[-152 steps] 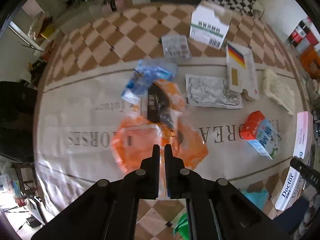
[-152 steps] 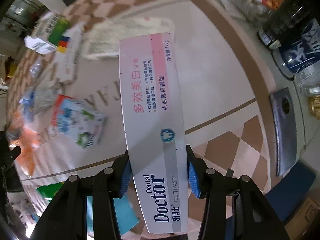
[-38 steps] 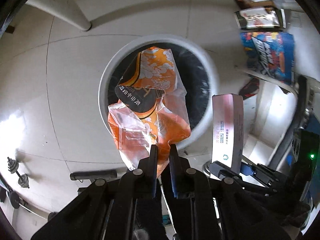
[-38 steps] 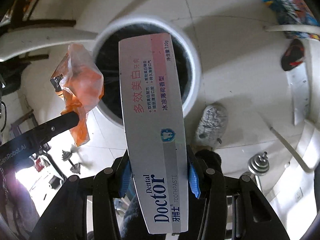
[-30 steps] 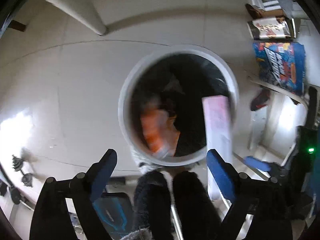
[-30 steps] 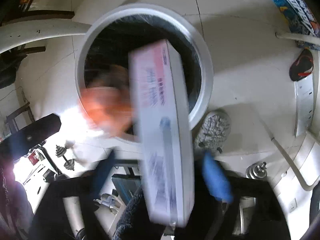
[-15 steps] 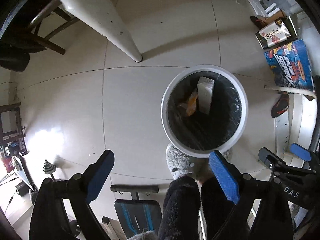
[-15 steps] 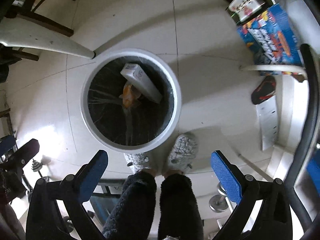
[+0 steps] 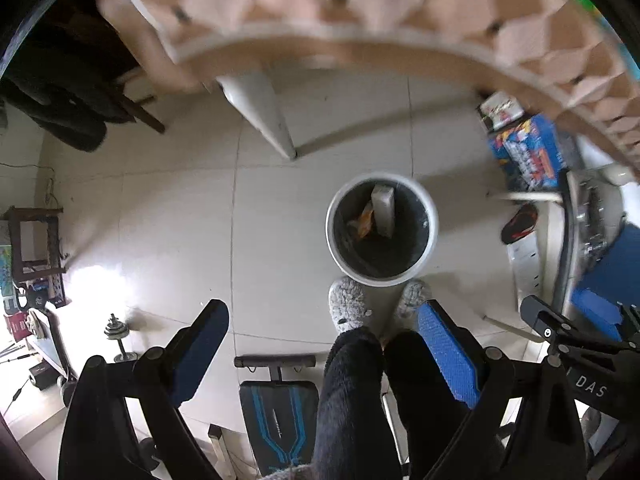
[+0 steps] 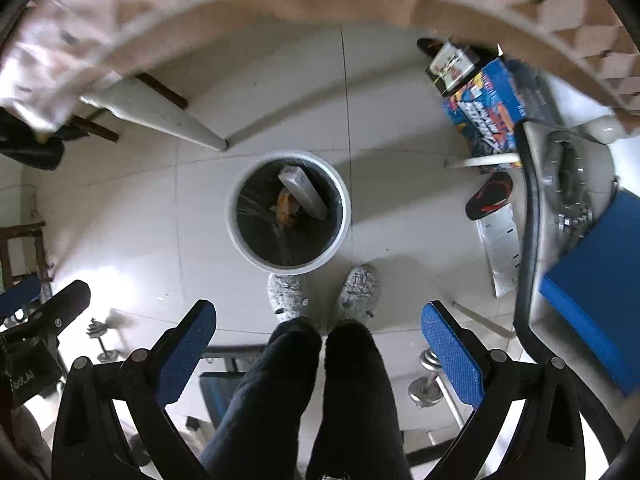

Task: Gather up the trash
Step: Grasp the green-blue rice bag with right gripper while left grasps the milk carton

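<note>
A round white trash bin [image 9: 431,236] with a black liner stands on the tiled floor, also in the right wrist view [image 10: 232,232]. Inside lie the toothpaste box [image 9: 383,210] [image 10: 304,193] and the orange wrapper [image 9: 363,222] [image 10: 286,205]. My left gripper [image 9: 326,354] is wide open and empty, high above the bin. My right gripper [image 10: 318,354] is wide open and empty, also high above it. The right gripper's body shows at the right of the left wrist view [image 9: 576,356].
The checkered tablecloth edge [image 9: 360,24] [image 10: 280,4] hangs across the top of both views, blurred. A white table leg [image 9: 260,112] [image 10: 160,114] stands behind the bin. The person's slippered feet [image 9: 346,306] [image 10: 356,288] stand by the bin. A blue box [image 10: 484,104], a slipper [image 10: 490,196] and dumbbells [image 9: 118,334] lie around.
Both grippers opened about a second ago; the toothpaste box and orange wrapper fell into the bin. Both grippers have since risen, so the bin looks smaller and the table edge enters the top.
</note>
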A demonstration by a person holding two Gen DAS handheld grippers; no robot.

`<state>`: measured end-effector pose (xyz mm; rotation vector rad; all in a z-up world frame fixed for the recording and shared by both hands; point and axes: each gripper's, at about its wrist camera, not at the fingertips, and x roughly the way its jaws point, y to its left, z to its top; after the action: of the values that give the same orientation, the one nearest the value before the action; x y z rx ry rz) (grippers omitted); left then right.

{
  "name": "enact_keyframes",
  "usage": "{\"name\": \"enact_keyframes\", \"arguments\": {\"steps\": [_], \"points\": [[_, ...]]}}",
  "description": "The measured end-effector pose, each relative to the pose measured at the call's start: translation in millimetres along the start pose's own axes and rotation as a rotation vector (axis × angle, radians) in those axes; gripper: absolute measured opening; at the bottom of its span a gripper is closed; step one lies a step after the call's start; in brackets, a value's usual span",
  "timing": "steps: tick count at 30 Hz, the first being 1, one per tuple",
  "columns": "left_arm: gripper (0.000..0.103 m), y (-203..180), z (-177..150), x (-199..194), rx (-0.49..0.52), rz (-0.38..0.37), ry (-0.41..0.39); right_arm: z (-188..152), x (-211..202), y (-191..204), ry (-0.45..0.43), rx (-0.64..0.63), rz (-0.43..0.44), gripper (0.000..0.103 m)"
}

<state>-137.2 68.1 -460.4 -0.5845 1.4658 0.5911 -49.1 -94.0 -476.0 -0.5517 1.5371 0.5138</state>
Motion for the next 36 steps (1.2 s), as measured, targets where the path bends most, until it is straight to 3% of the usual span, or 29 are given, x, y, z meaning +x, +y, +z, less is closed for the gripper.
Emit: {"name": "enact_keyframes", "arguments": {"steps": [3,8,14,17,20,26,28,31,36], "points": [[0.097,0.3,5.8,-47.7,0.002,0.0,-0.066,4.0,-48.8,-3.9,-0.021,0.037,0.038,0.103],[0.097,-12.0,37.5,-95.3,-0.002,-0.01,-0.152,30.6,-117.5,-27.3,-0.101,0.134,0.077,0.103],[0.097,-60.4,97.4,-126.7,0.04,0.002,-0.245,91.9,-175.1,-106.8,-0.18,0.229,0.078,0.103],[0.097,-86.6,129.6,-124.8,0.049,0.044,-0.266,139.9,-180.5,-128.8,-0.177,0.078,-0.018,0.103],[0.097,-105.6,161.7,-109.5,0.031,0.082,-0.25,196.3,-174.1,-133.4,-0.149,-0.155,-0.127,0.103],[0.097,-123.2,212.8,-75.3,-0.058,0.105,-0.161,280.0,-136.8,-109.9,-0.054,-0.646,-0.257,0.103],[0.097,-126.2,223.1,-69.1,-0.073,0.113,-0.146,298.4,-126.0,-99.9,-0.028,-0.792,-0.271,0.103],[0.097,-127.4,235.7,-60.0,-0.089,0.121,-0.125,320.6,-106.9,-87.3,0.021,-0.935,-0.211,0.103],[0.098,-121.8,245.2,-55.5,-0.139,0.109,-0.093,347.9,-90.2,-79.3,0.085,-0.909,-0.083,0.1]]}}
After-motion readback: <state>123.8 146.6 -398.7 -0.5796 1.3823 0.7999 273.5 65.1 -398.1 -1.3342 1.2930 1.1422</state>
